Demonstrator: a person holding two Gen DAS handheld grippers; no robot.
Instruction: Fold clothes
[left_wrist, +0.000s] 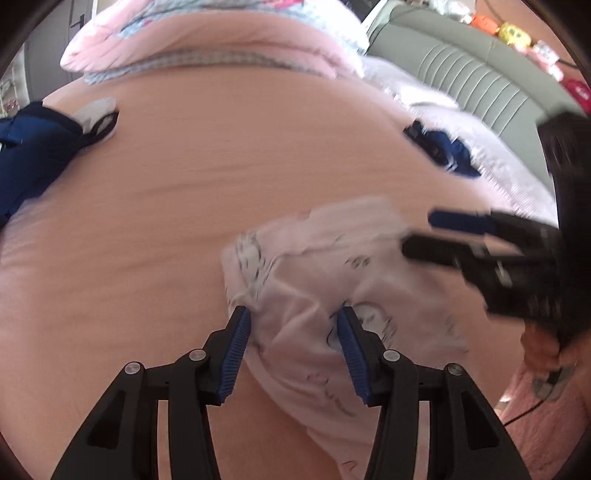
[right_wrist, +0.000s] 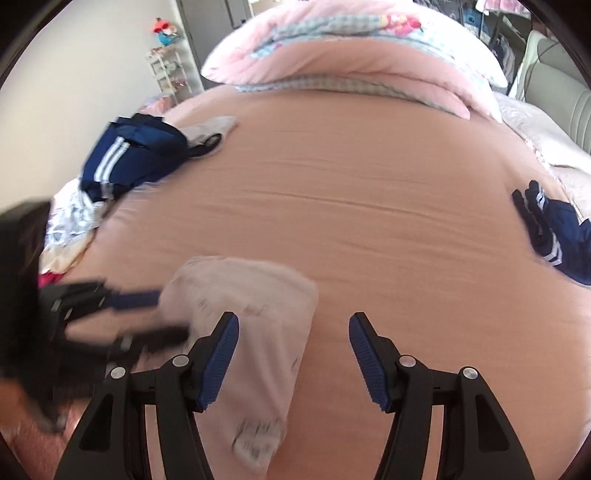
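The white printed garment (left_wrist: 314, 295) lies crumpled on the pink bedsheet (left_wrist: 221, 184), nearest the cameras, blurred in both views. The left tongs (left_wrist: 293, 321) stand part open over it, a bunched fold between the blue pads; whether the pads press the cloth cannot be told. The right tongs (right_wrist: 293, 325) stand wider apart, with bare sheet between them; the left pad lies over the garment's edge, and contact cannot be confirmed. In the left wrist view those tongs reach in from the right edge beside the garment.

Further out: a navy striped garment (right_wrist: 125, 158) to the left, with a pile of light printed clothes (right_wrist: 70, 225) in front of it and a pale grey item (right_wrist: 210, 127) just behind it. A second navy piece (right_wrist: 554, 229) lies well apart on the right. At the far end is a pink quilt (right_wrist: 351, 62); a grey padded headboard (left_wrist: 461, 70) lines the right side.
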